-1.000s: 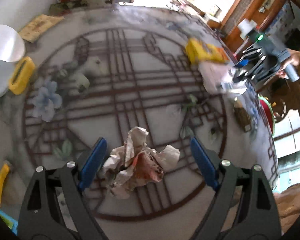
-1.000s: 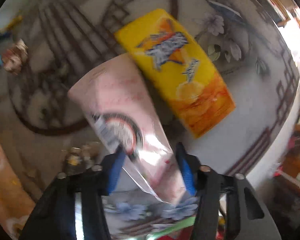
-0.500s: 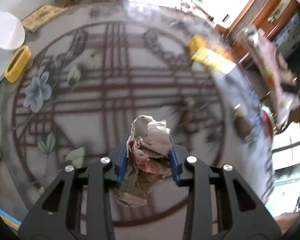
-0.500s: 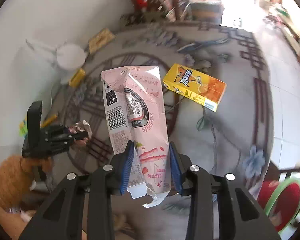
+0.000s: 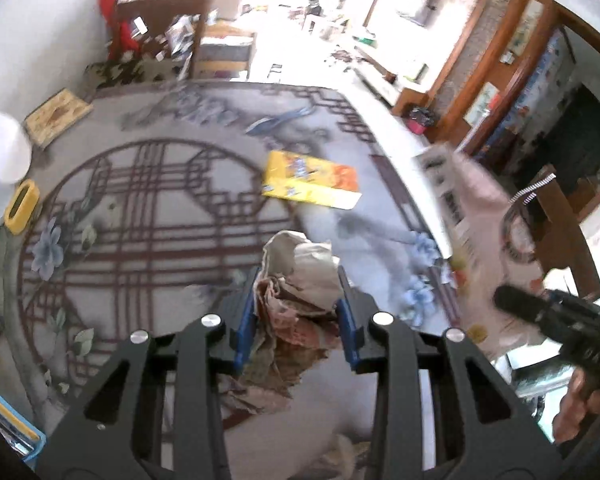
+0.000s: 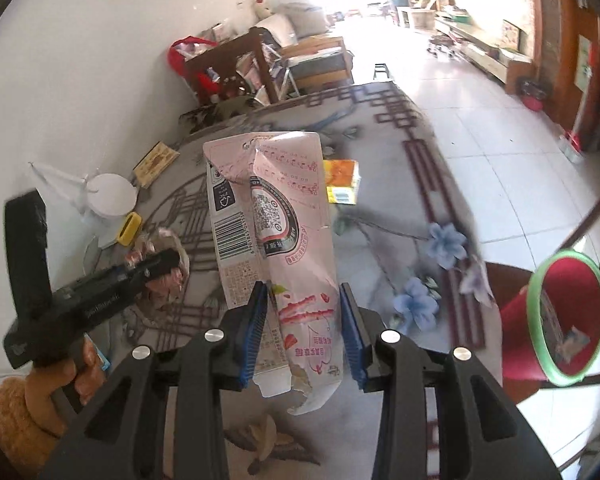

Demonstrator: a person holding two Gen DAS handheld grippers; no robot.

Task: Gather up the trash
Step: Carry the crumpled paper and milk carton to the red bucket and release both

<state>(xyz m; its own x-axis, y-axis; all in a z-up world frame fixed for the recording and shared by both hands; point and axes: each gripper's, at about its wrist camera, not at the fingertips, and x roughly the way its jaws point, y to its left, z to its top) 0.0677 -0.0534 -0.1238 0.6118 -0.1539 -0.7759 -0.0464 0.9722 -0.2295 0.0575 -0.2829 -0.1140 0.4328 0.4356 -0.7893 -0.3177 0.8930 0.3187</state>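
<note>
My left gripper (image 5: 296, 312) is shut on a crumpled wad of paper (image 5: 300, 284) and holds it above the patterned rug (image 5: 140, 208). My right gripper (image 6: 304, 324) is shut on a flat pink wrapper bag (image 6: 272, 220), held upright in the air; the bag also shows blurred in the left wrist view (image 5: 472, 216). A yellow snack box (image 5: 310, 178) lies on the rug beyond both grippers; it also shows in the right wrist view (image 6: 342, 182). A red bin with a green rim (image 6: 560, 316) stands at the right with some scraps inside.
A white fan base (image 5: 0, 152) and a yellow object (image 5: 20, 202) sit at the rug's left edge. A flat patterned box (image 5: 56, 114) lies near the wall. Cluttered wooden furniture (image 6: 236, 64) stands at the back. Tiled floor (image 6: 480, 128) runs right of the rug.
My left gripper closed on the paper wad and lifted it. My right gripper lifted the pink bag off the rug and swung toward the red bin.
</note>
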